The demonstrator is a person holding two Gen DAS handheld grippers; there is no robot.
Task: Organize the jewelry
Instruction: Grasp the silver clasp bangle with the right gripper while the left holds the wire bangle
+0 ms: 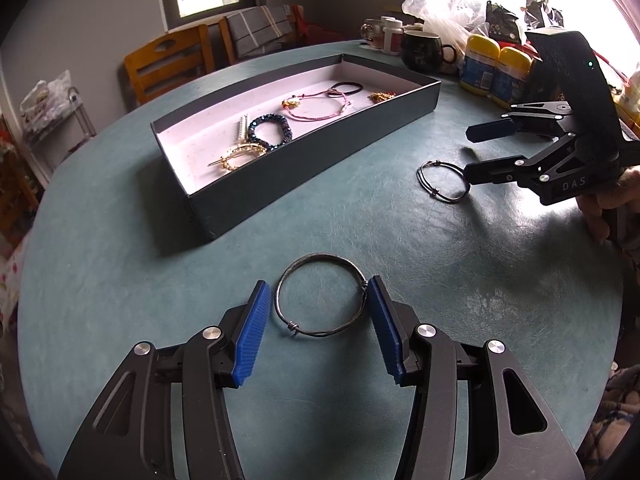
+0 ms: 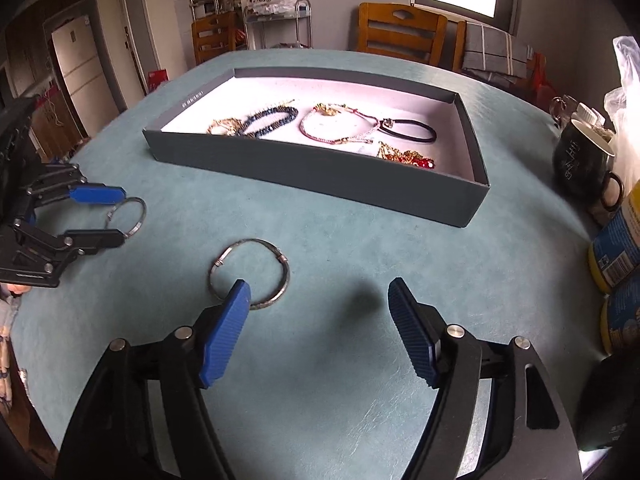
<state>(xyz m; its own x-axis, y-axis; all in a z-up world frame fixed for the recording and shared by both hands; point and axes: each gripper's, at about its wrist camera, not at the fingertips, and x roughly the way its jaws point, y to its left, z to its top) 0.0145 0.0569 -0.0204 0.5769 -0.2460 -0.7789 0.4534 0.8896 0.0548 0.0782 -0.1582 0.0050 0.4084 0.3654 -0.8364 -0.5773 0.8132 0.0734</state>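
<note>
Two silver wire bangles lie on the teal table. My left gripper (image 1: pixel 318 300) is open, its blue pads either side of one bangle (image 1: pixel 320 296), low on the table; the right pad touches the bangle's edge. It also shows in the right wrist view (image 2: pixel 108 216) around that bangle (image 2: pixel 127 216). My right gripper (image 2: pixel 320 296) is open and empty; its left finger overlaps the other bangle (image 2: pixel 249 273), seen too in the left wrist view (image 1: pixel 443 181). The dark open box (image 1: pixel 320 148) holds several bracelets, a hair tie and gold pieces on a pale lining.
Mugs (image 2: pixel 582 160), yellow-lidded jars (image 1: pixel 494 70), small bottles and a plastic bag (image 1: pixel 444 0) crowd the table's far right side. Wooden chairs (image 2: pixel 400 34) stand beyond the table. A metal rack (image 2: pixel 280 20) and a fridge stand further back.
</note>
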